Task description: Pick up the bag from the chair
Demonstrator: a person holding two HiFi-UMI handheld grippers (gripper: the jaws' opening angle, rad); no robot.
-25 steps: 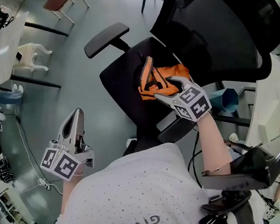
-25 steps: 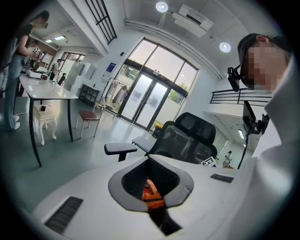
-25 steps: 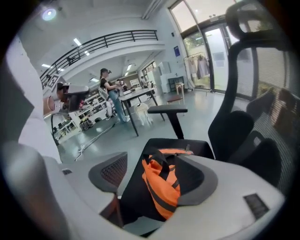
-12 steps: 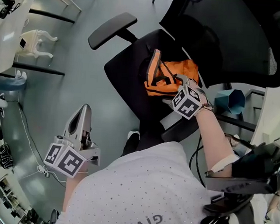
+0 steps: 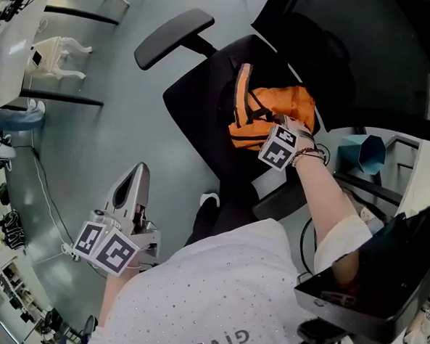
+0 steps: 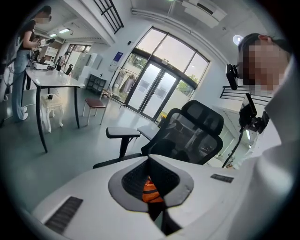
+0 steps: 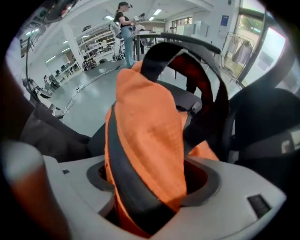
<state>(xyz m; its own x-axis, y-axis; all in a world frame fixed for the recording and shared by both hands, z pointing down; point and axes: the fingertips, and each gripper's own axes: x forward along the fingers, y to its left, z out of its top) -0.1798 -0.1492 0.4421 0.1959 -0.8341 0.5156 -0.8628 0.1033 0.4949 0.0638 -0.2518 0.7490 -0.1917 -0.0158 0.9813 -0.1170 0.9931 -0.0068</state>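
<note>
Bag [image 5: 277,106] on chair [image 5: 194,94] clamped in right claw [image 7: 152,173], tips hidden under fabric, left claw [image 6: 150,161] together.

Right claw [image 5: 279,126] tips out of sight in orange bag [image 5: 281,102] folds; chair [image 5: 194,101] backrest beyond top edge

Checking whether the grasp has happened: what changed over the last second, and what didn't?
The right gripper pushed forward into the bag on the chair and closed on its orange fabric, which now bunches between the jaws. The left gripper stayed low, shut and empty.
</note>
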